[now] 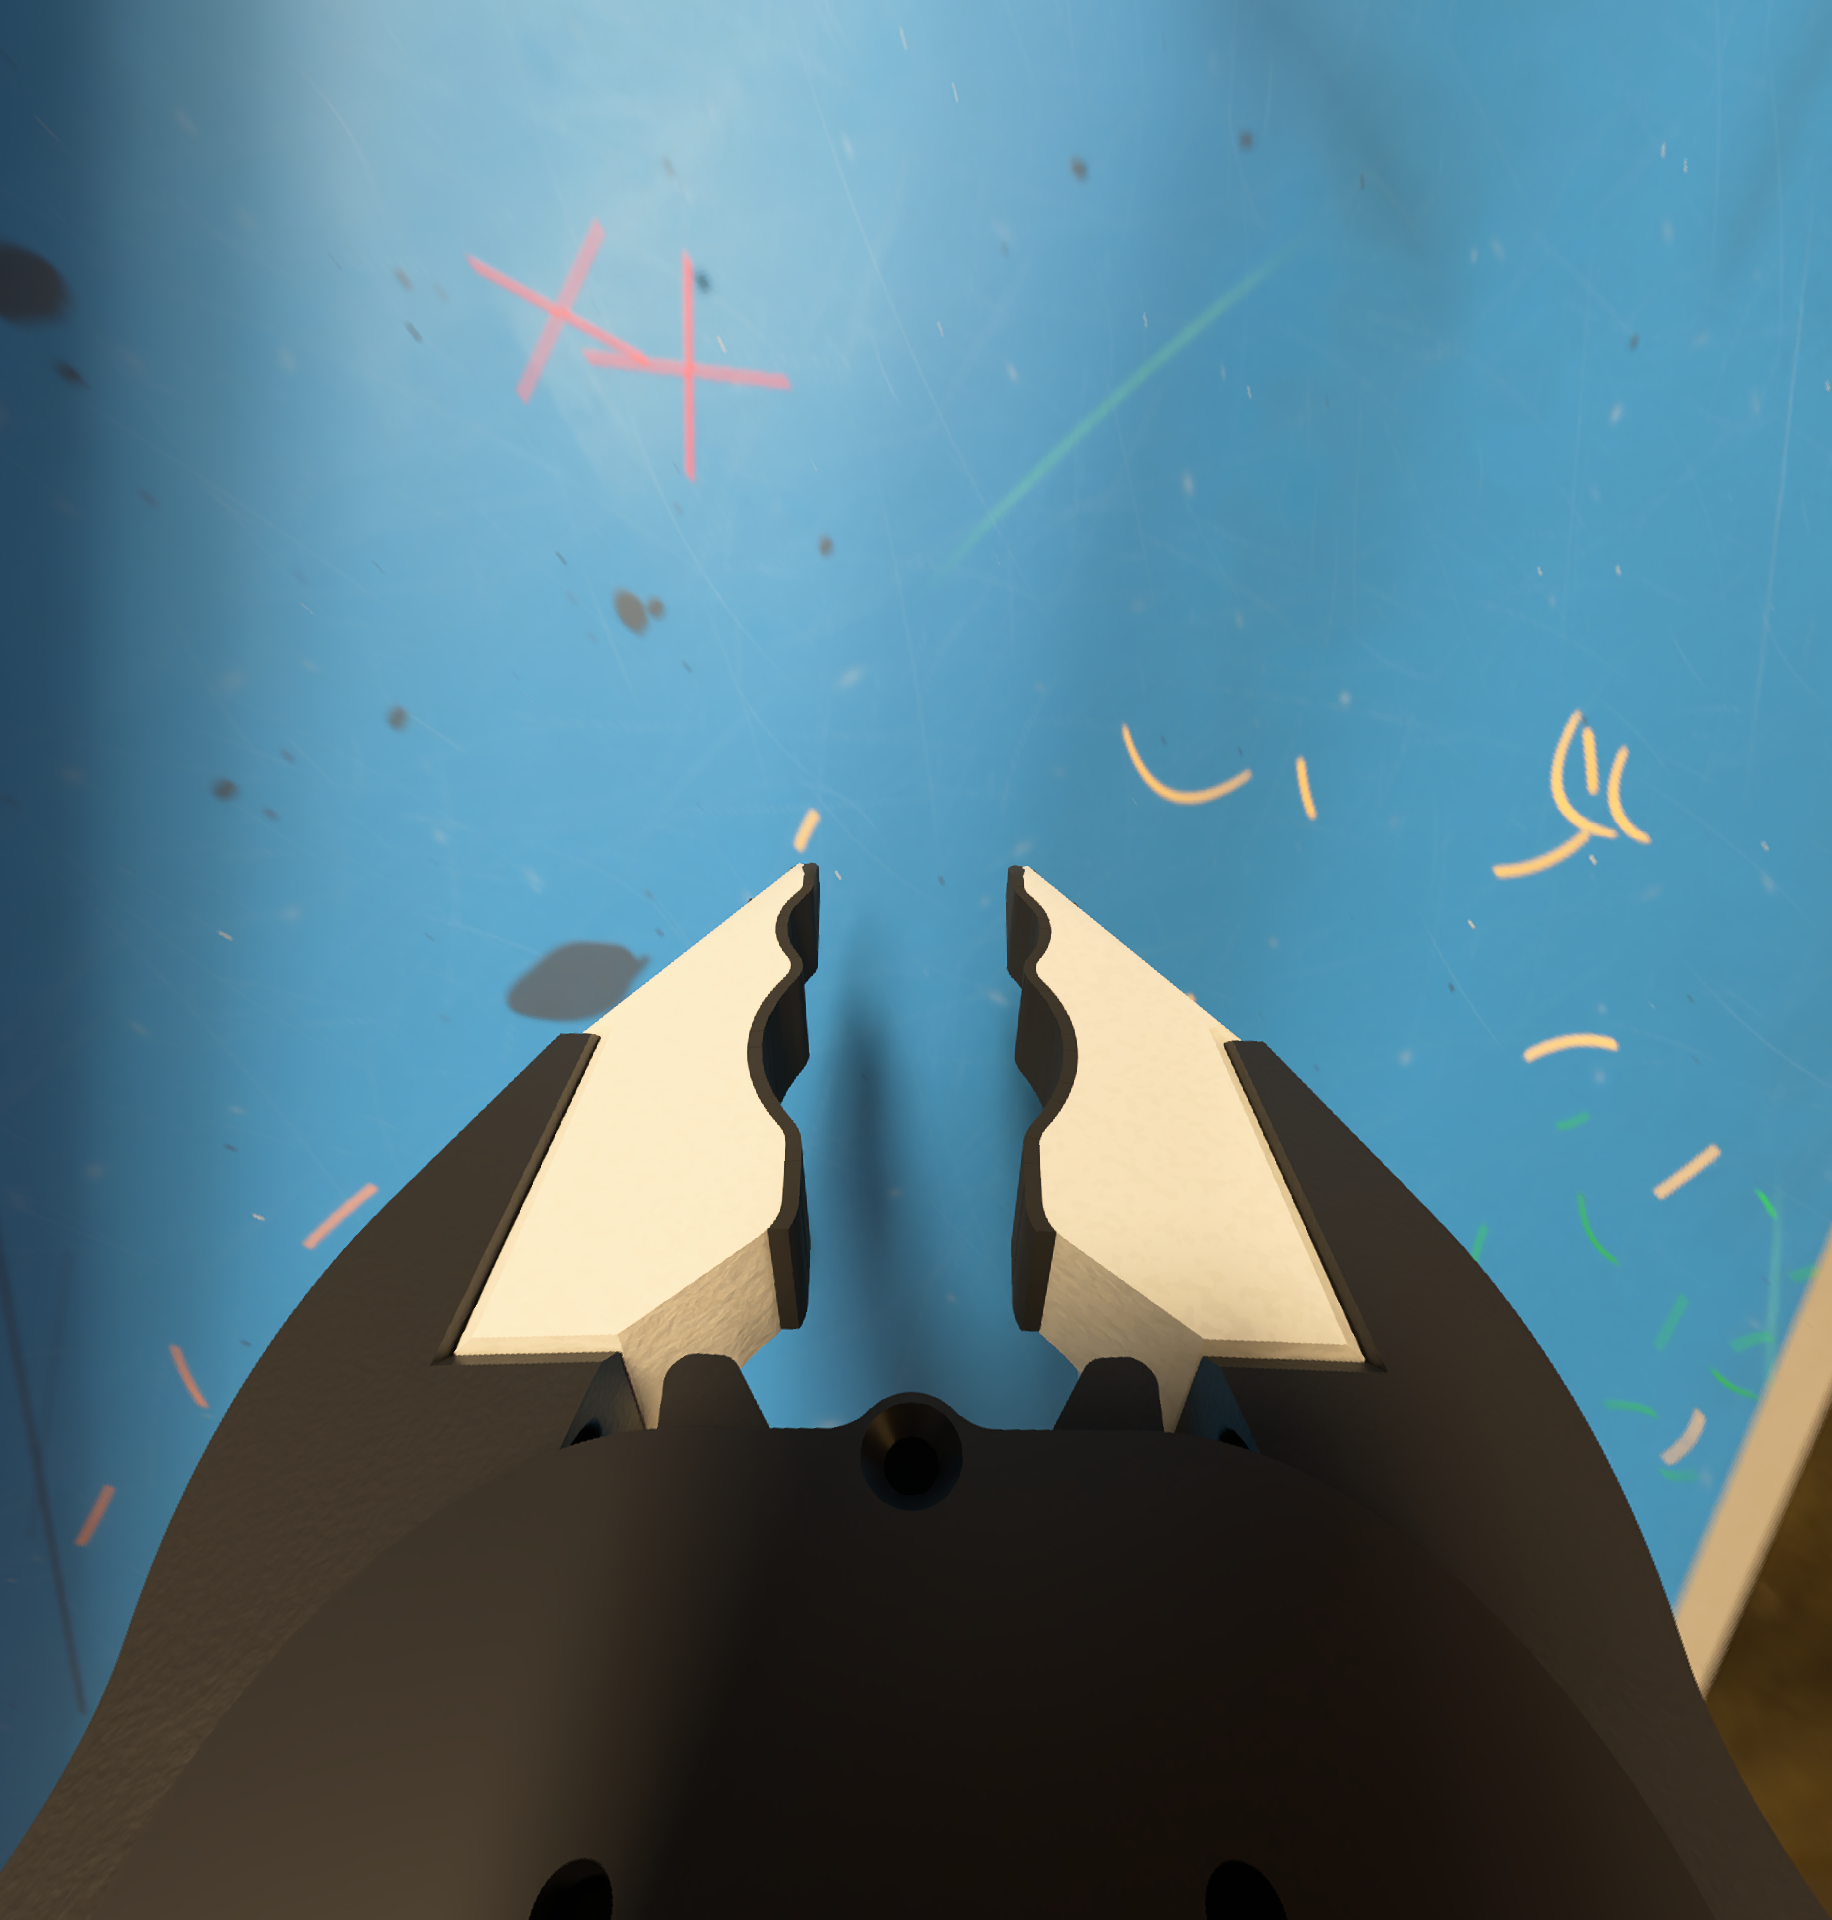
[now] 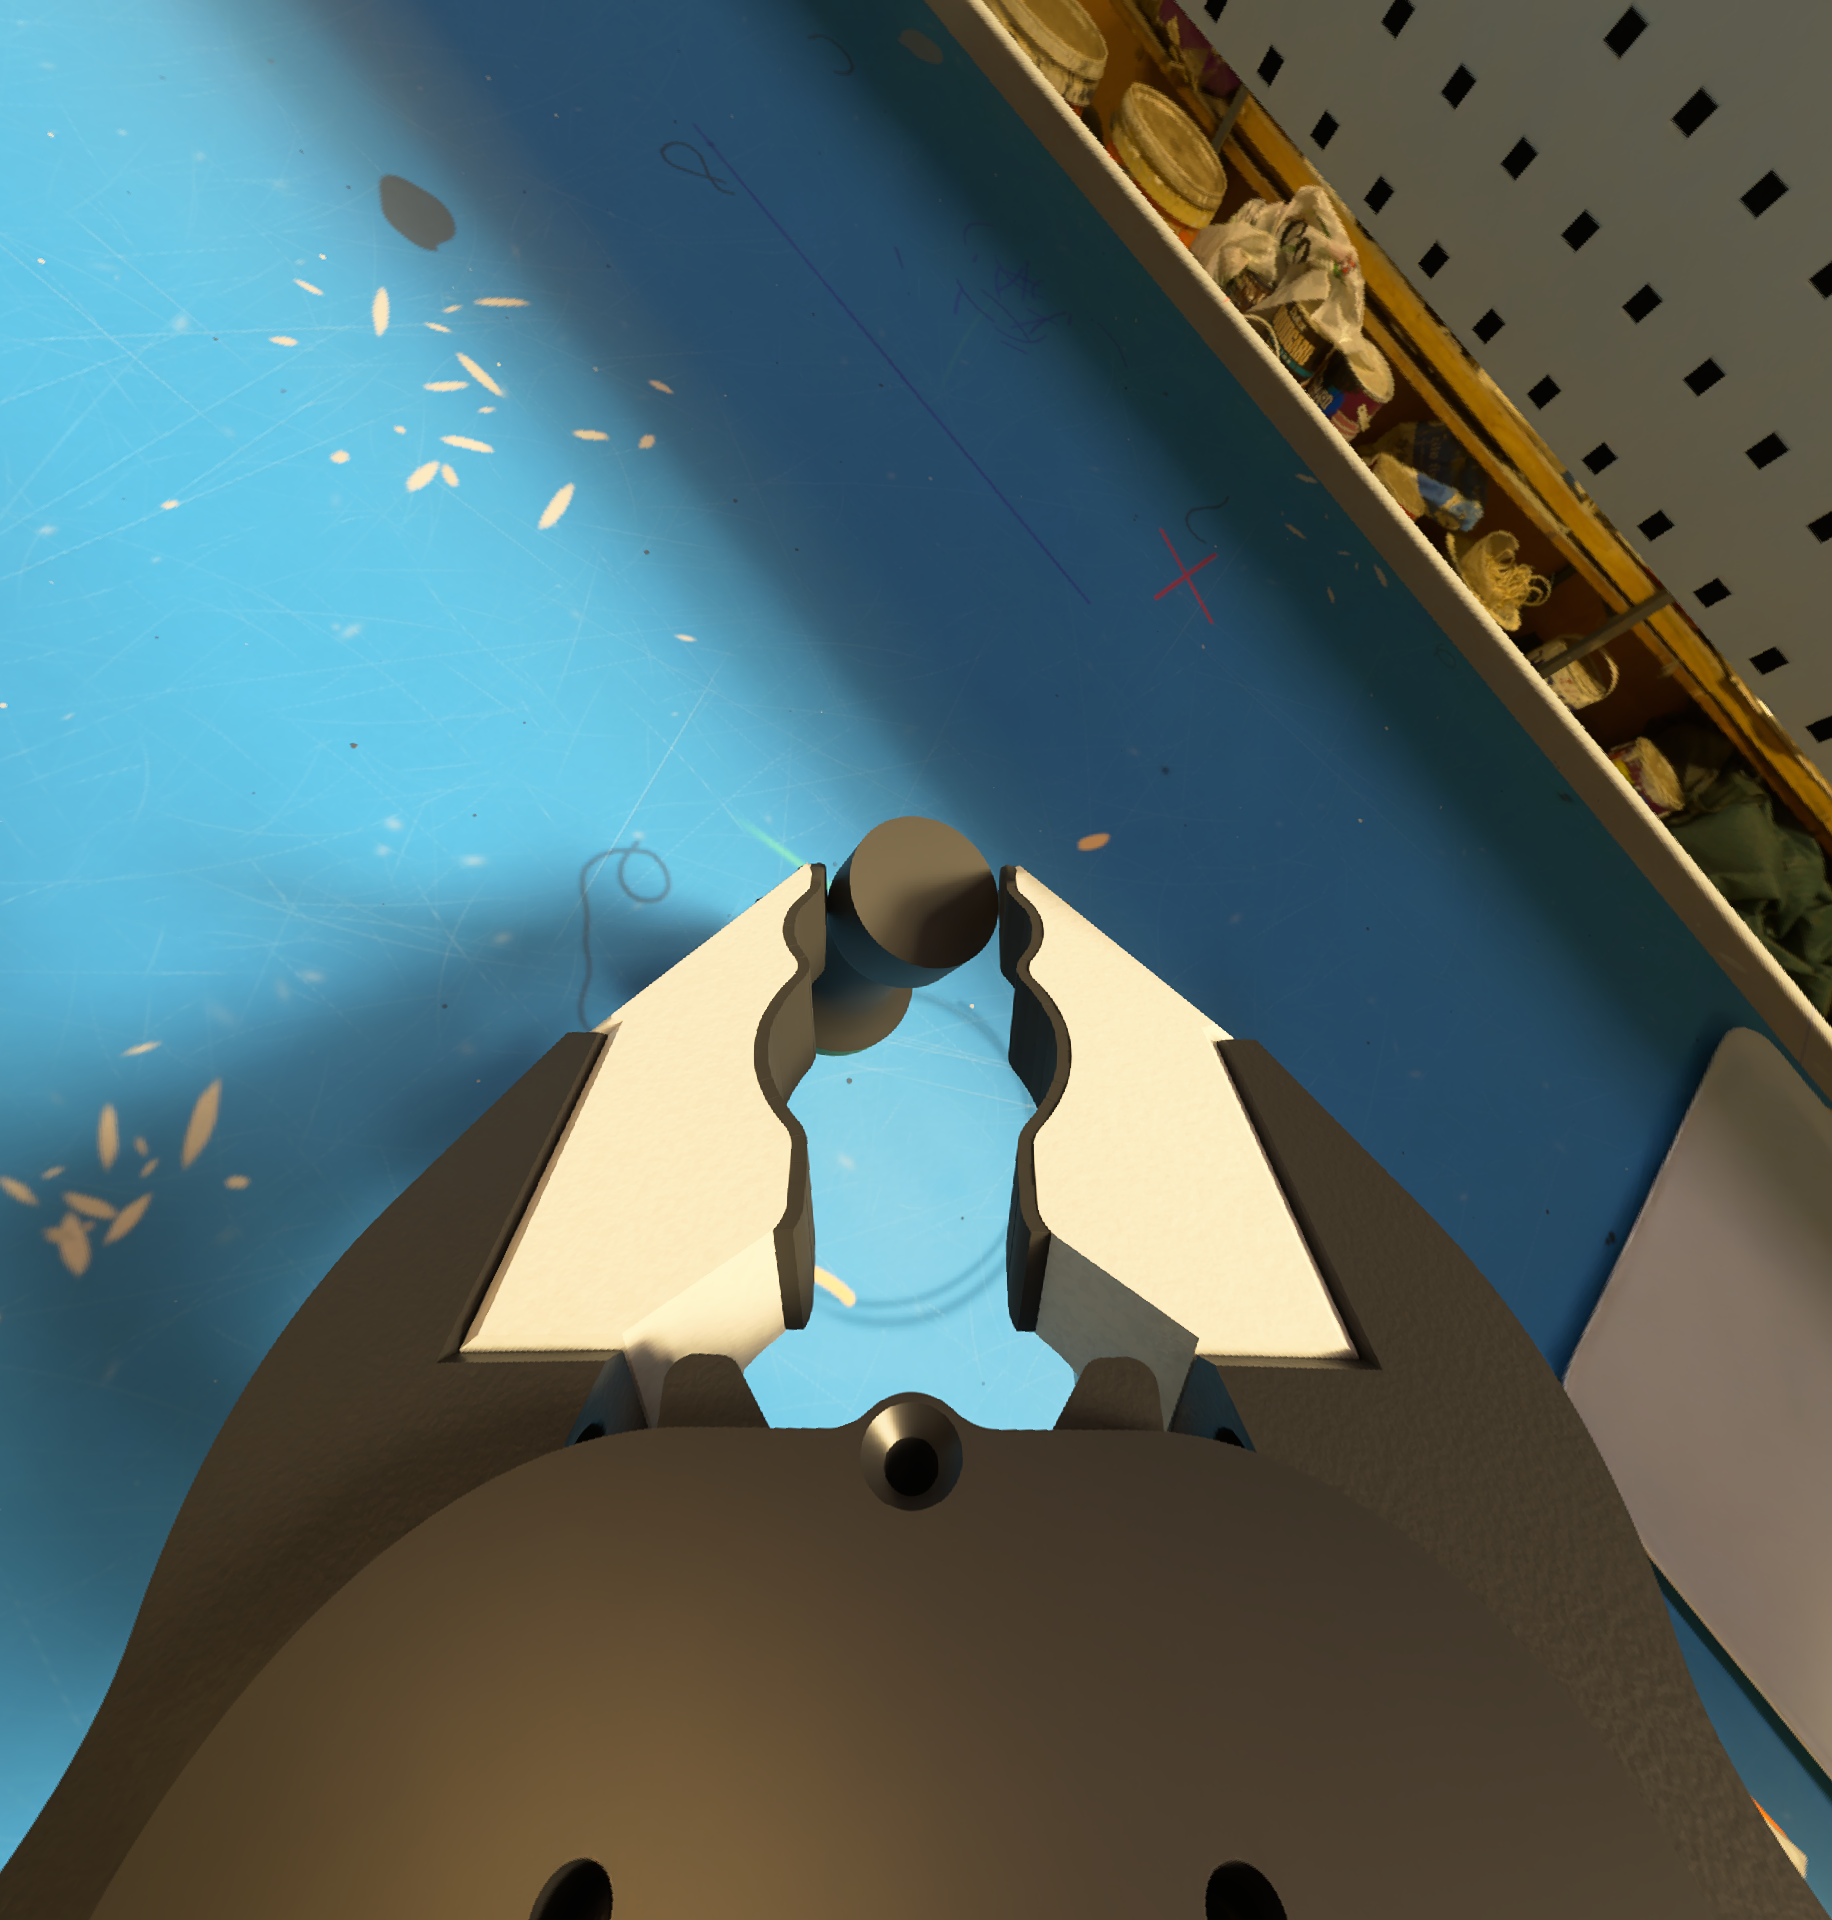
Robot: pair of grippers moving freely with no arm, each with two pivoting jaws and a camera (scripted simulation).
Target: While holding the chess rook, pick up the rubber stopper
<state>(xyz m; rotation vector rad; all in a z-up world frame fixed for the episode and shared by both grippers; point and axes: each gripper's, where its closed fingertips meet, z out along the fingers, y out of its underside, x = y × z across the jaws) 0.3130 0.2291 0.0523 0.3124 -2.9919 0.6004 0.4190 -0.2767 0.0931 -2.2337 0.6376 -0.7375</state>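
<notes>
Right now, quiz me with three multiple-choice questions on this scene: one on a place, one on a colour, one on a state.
1. Where is the dark cylinder?
A. Lying by the pegboard
B. Between the right gripper's fingertips
C. On the grey board

2. What colour is the table top?
A. Blue
B. Green
C. White

3. How is the left gripper?
A. Shut on a rook
B. Shut on nothing
C. Open and empty

Answers:
1 B, since the right wrist view shows both fingertips against the cylinder's sides.
2 A, since both views show a scratched blue surface.
3 C, since only bare table shows in the gap between its fingers.
</notes>
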